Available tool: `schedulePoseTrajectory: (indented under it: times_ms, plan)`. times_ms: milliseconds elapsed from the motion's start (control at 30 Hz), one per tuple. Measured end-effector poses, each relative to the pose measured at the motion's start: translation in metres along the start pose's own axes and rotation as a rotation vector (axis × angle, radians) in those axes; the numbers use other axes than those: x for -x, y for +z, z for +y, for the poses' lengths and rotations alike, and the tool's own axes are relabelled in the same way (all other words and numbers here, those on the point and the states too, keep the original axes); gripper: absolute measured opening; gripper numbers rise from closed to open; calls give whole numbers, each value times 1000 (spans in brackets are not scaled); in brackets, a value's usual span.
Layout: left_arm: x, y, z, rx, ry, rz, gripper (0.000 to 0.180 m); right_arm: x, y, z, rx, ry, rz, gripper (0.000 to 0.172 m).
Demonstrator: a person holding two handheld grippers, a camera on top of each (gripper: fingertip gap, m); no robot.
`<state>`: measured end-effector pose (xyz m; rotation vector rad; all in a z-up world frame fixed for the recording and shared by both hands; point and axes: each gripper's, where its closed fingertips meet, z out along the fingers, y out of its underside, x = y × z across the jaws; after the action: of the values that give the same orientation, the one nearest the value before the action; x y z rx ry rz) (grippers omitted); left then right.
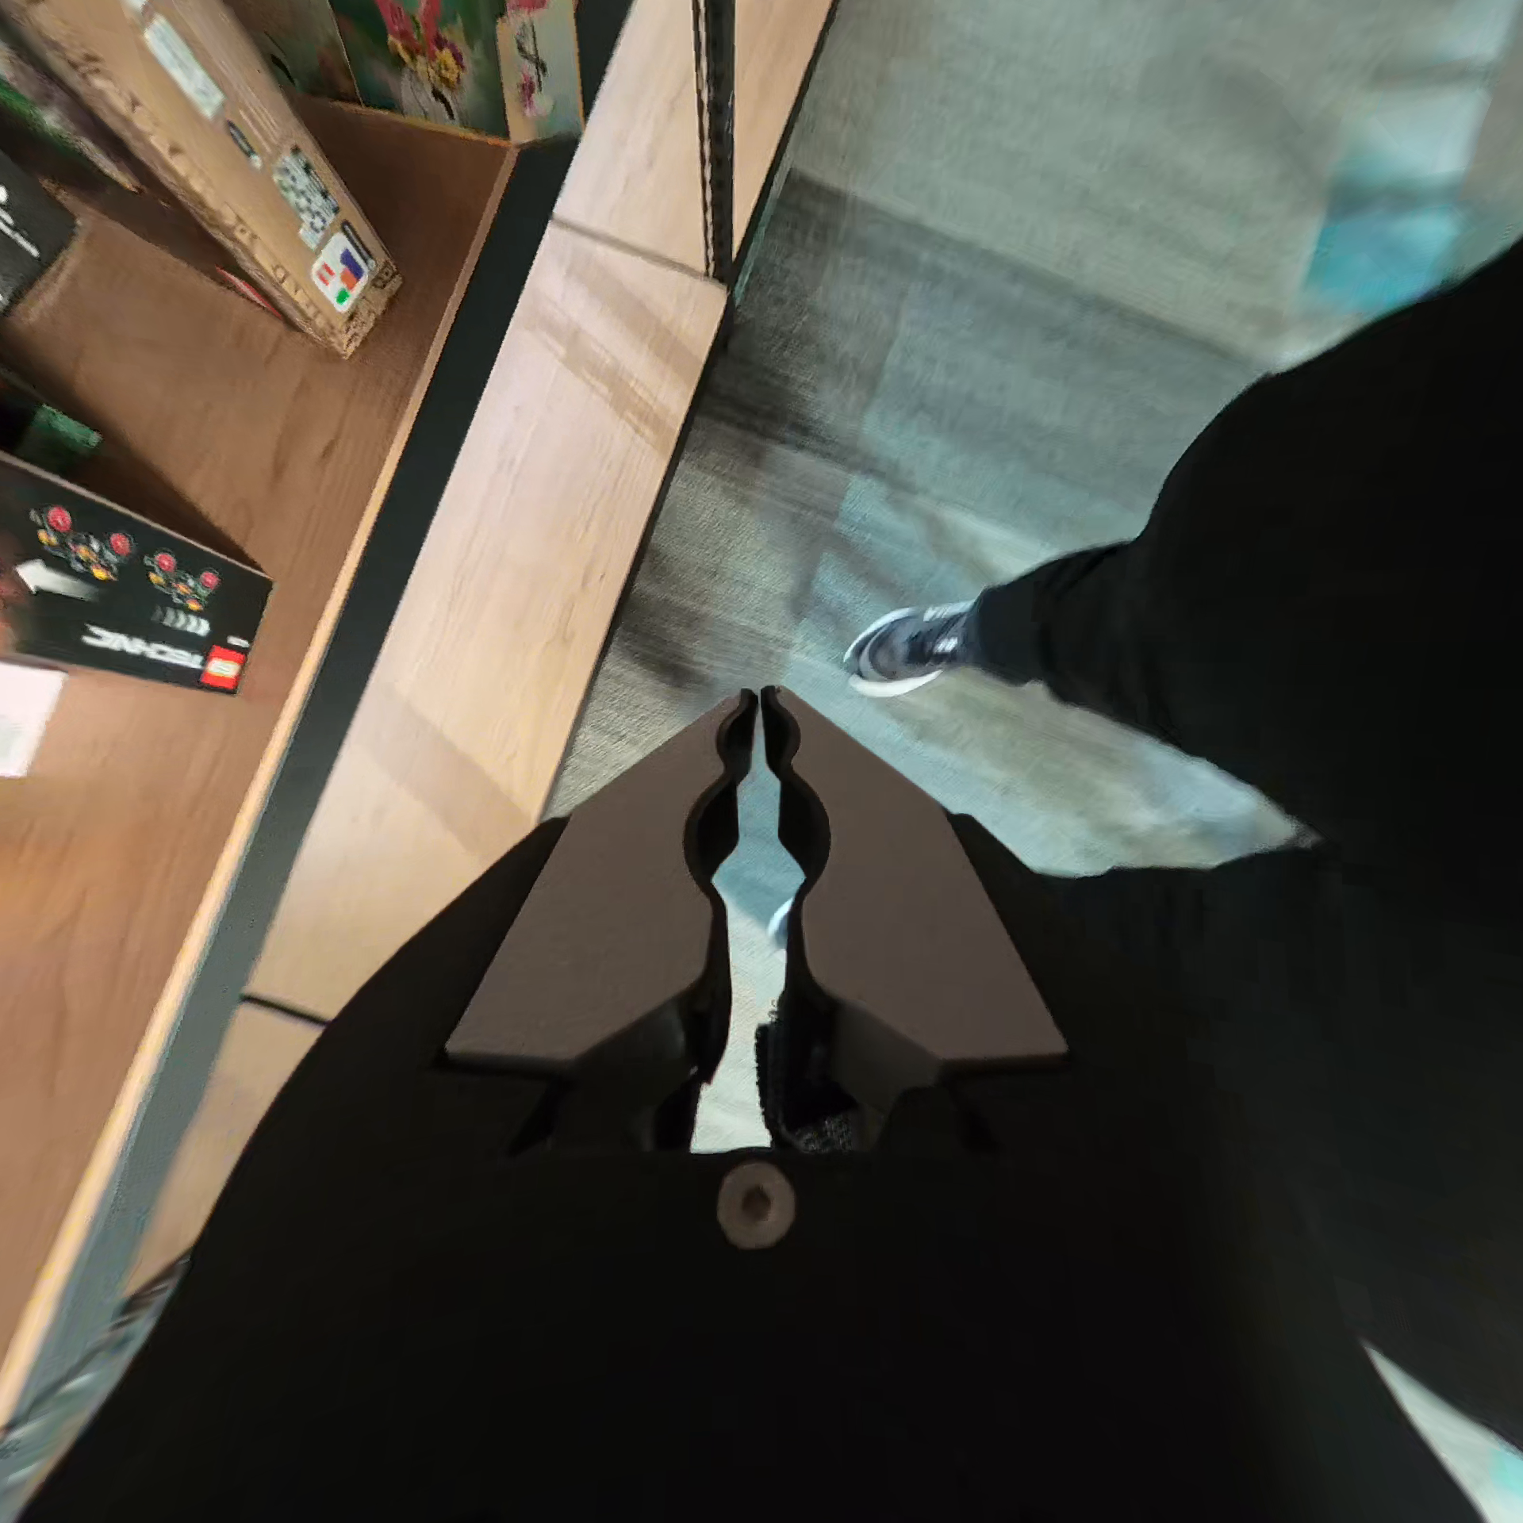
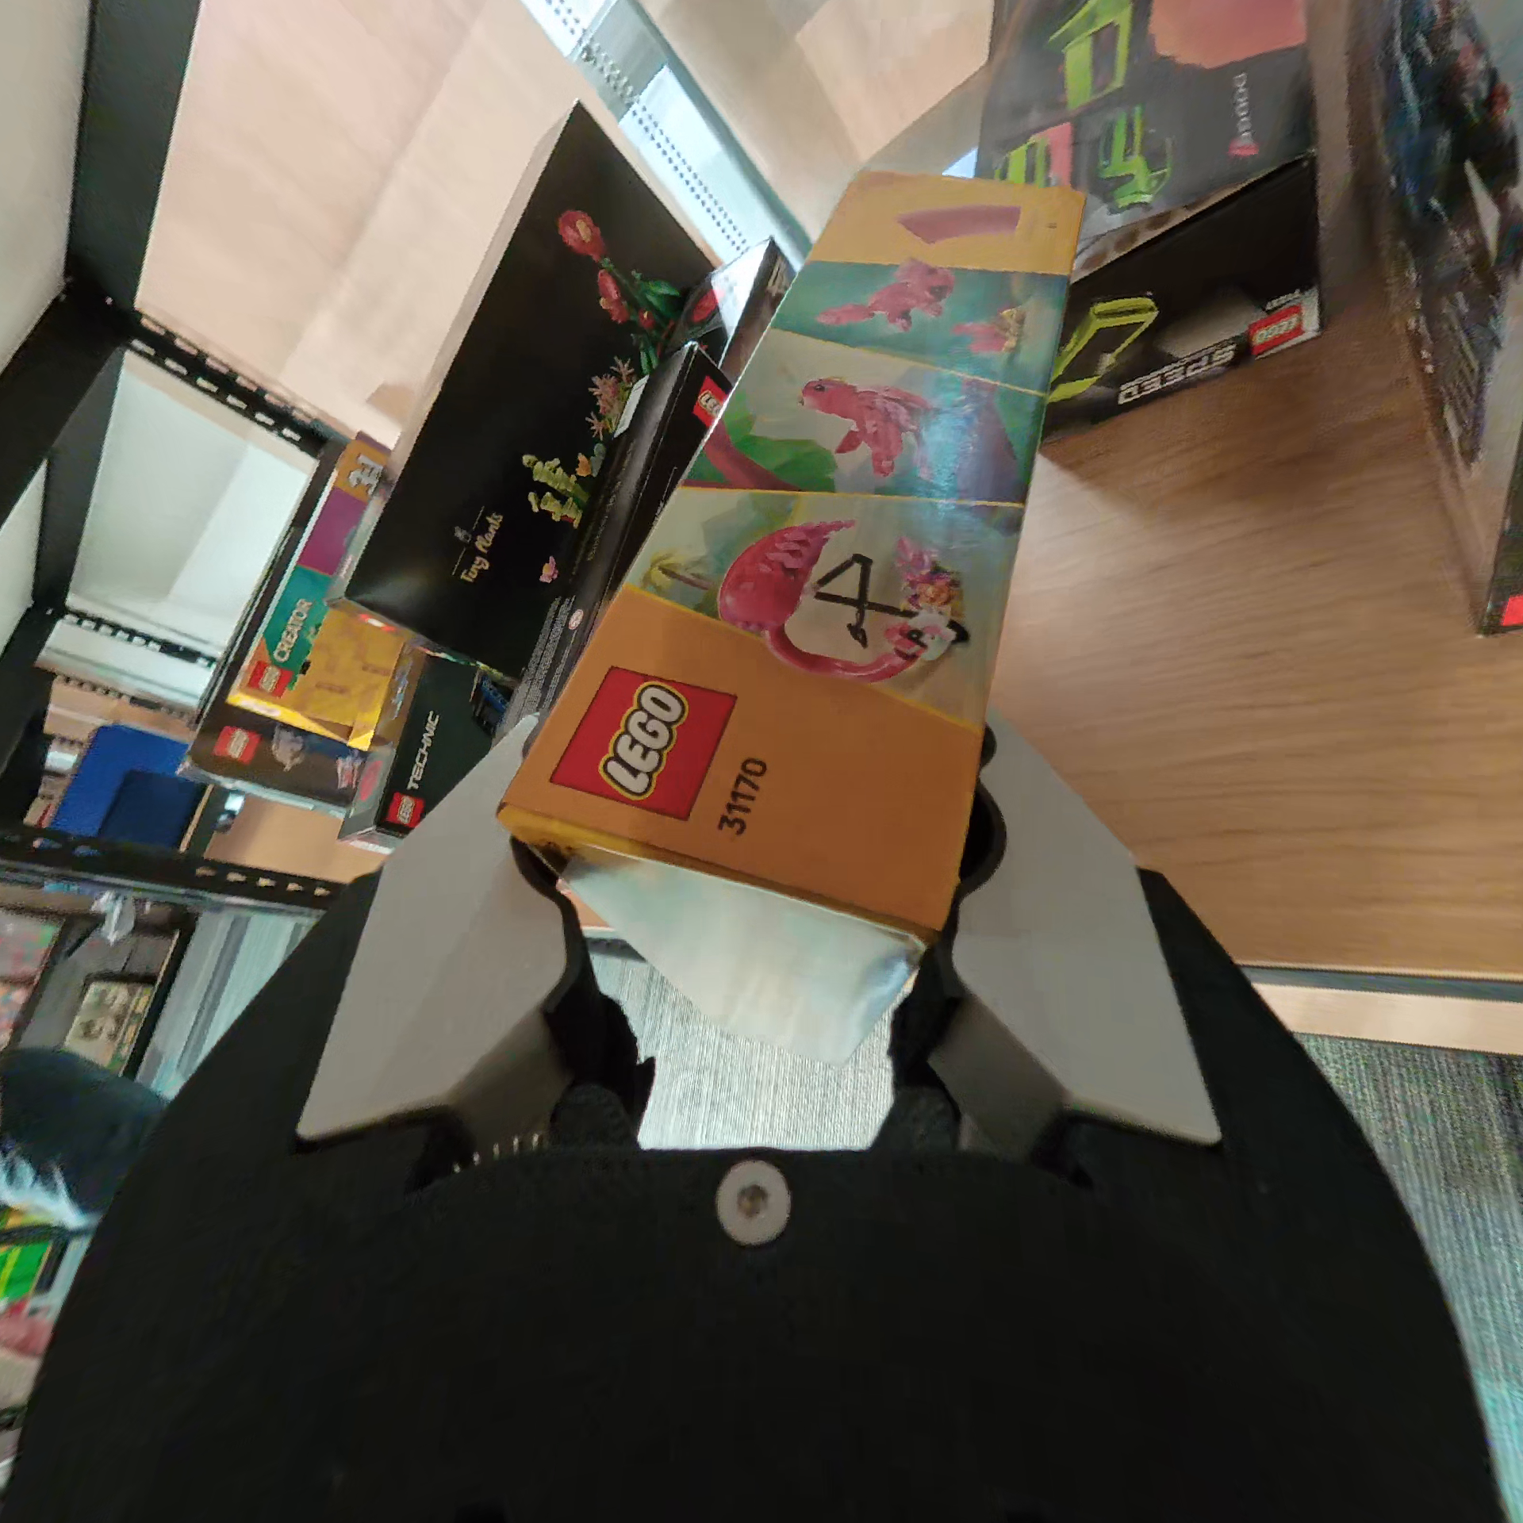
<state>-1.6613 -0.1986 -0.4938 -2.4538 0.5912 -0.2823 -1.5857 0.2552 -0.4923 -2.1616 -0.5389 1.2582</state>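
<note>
Left hand-held gripper [image 1: 759,696] and right hand-held gripper [image 2: 746,812] — matte black bodies, flat grey wedge-shaped fingers [image 1: 626,890] with wavy black inner pads, one round silver screw [image 2: 752,1203] each. Wearer — black trousers [image 1: 1286,593], dark white-soled trainer [image 1: 902,651].

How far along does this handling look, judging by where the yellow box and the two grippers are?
Done: the yellow box is up off the wooden shelf, clamped at its near end between the right gripper fingers. In hand: it is carried in the air beside a black flower-print box. Left: it rests nowhere yet. The left gripper is shut on nothing, over the carpet.
</note>
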Motion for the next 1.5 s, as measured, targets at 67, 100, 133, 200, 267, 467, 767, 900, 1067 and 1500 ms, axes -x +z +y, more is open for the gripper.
schedulePoseTrajectory:
  times_ms: [67, 100, 133, 200, 267, 467, 767, 900, 1067, 1500]
  plan:
    - [6, -21, 3, -101, -105, 23, 0, 2, -2, 5, -30, 31, 22, 94]
    - [11, -32, 6, -137, -152, 27, 1, 2, -3, 7, -45, 49, 30, 93]
    - [16, -42, 9, -162, -179, 25, 1, 3, -4, 9, -60, 63, 34, 94]
    - [25, -58, 17, -179, -194, 17, 1, 4, -4, 11, -89, 91, 41, 93]
    - [35, -67, 23, -182, -203, 15, 1, 5, -3, 13, -116, 119, 40, 93]
    - [48, -62, 11, -191, -188, 76, 1, 9, -6, 15, -200, 203, 6, 96]
    - [22, -34, -43, -206, -72, 222, 2, -1, -27, 22, -256, 278, -17, 93]
    - [23, -25, -62, -230, -72, 241, 6, -4, -40, 23, -287, 298, -56, 93]
    - [29, -5, -85, -290, -191, 252, 14, -8, -58, 20, -326, 321, -109, 93]
    - [47, 70, -165, -418, -504, 310, 48, 22, -129, 16, -368, 351, -300, 93]
